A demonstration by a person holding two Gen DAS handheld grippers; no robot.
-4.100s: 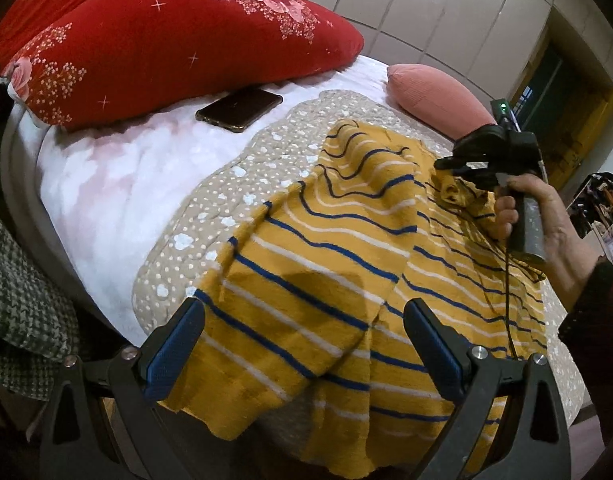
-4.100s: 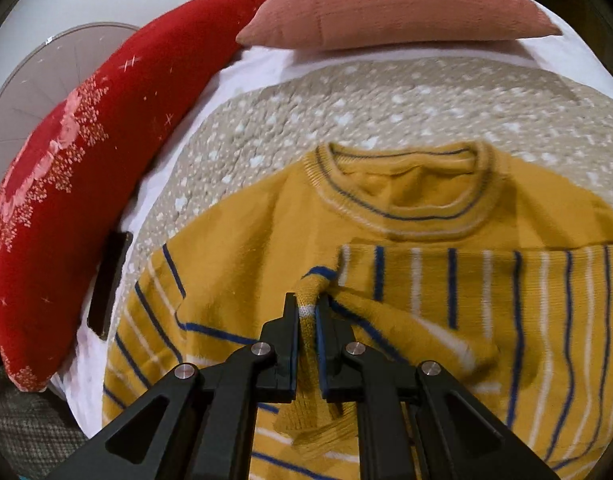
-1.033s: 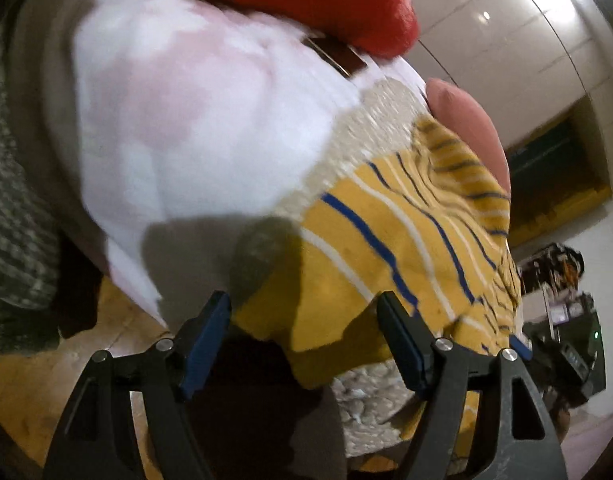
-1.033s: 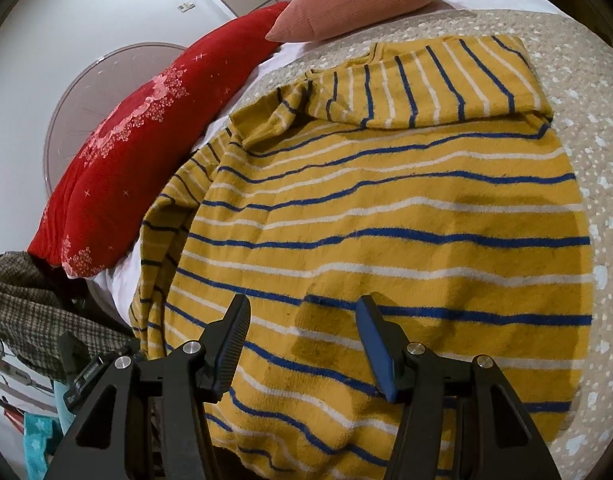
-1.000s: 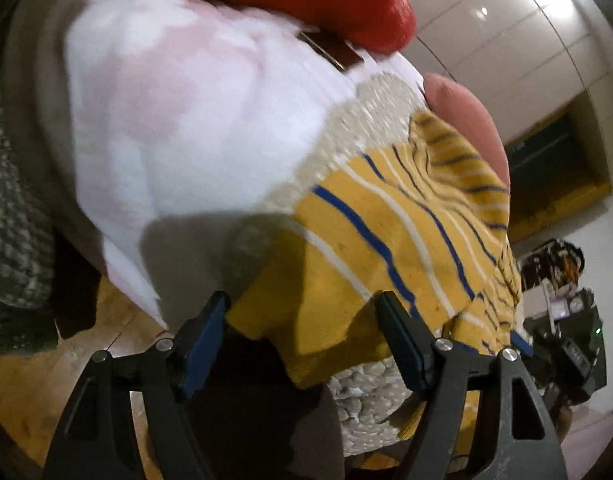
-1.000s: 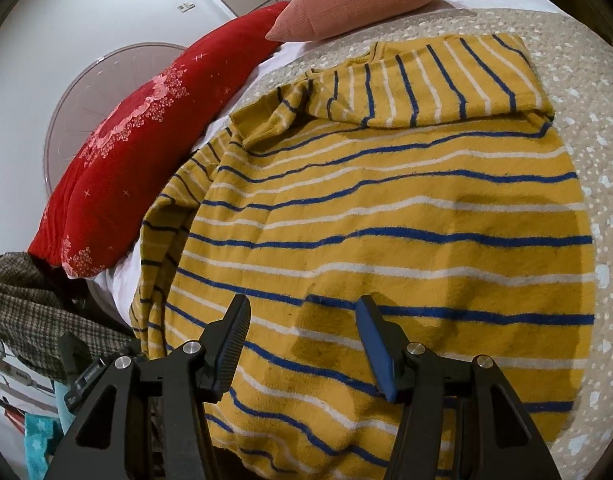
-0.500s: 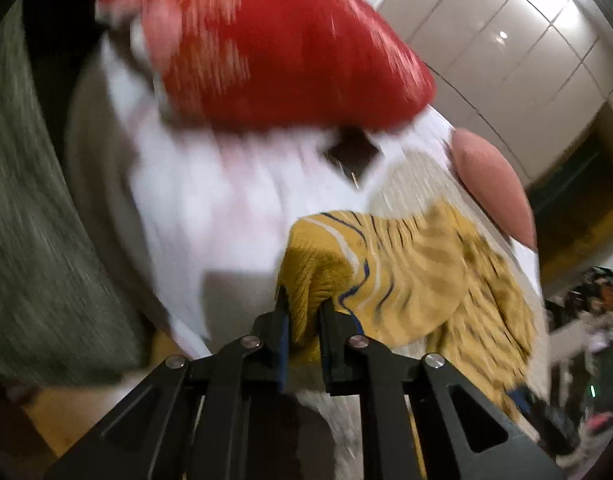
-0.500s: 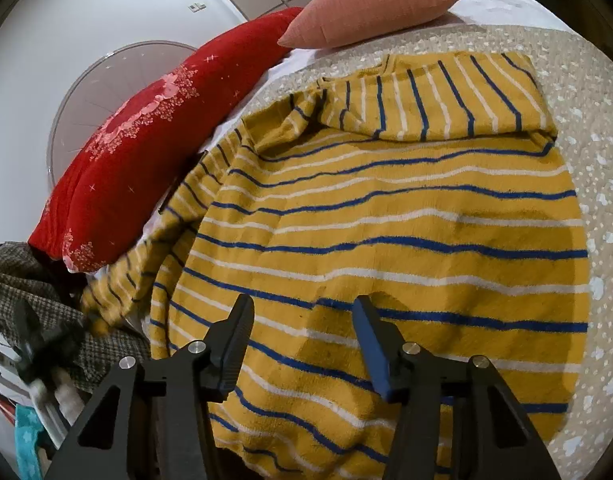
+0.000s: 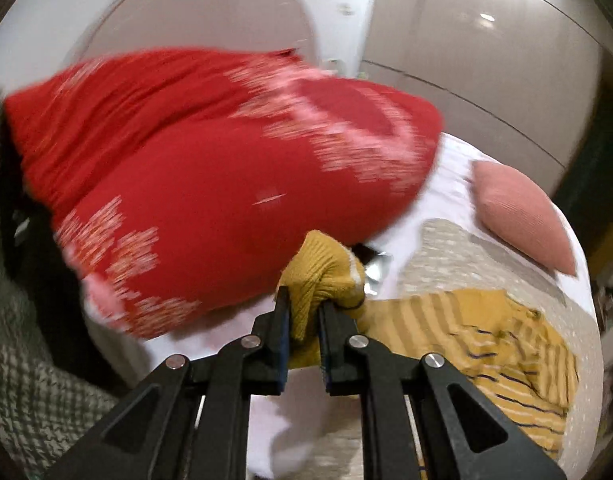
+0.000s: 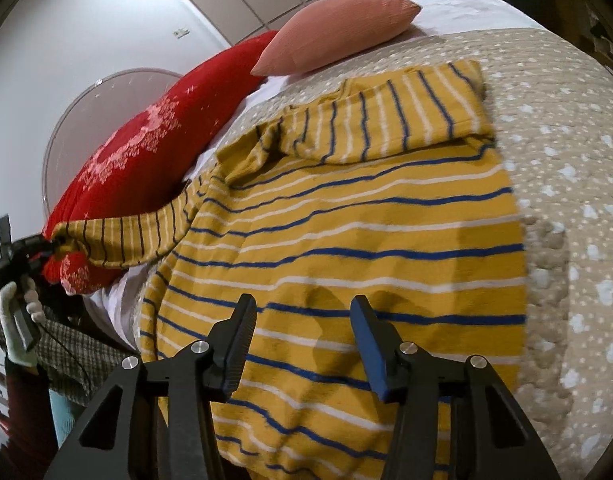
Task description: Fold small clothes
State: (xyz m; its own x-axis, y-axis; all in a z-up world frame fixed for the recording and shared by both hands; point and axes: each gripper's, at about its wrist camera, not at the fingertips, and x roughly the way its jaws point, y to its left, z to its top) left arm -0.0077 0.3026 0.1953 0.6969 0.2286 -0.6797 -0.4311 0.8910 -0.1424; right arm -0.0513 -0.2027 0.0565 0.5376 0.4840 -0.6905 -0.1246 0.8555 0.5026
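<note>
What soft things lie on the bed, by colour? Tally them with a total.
Red floral pillow: 1
Pink ribbed cushion: 1
Yellow striped knit sweater: 1
Beige dotted blanket: 1
Total: 4

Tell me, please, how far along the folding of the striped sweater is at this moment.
Early stage. Done: one sleeve already lies folded across the top of the yellow striped sweater. In hand: the left gripper is shut on the other sleeve's cuff, with that sleeve stretched out toward the red pillow. Left: laying that sleeve over the body and folding the body itself; the right gripper hangs open over the hem.
</note>
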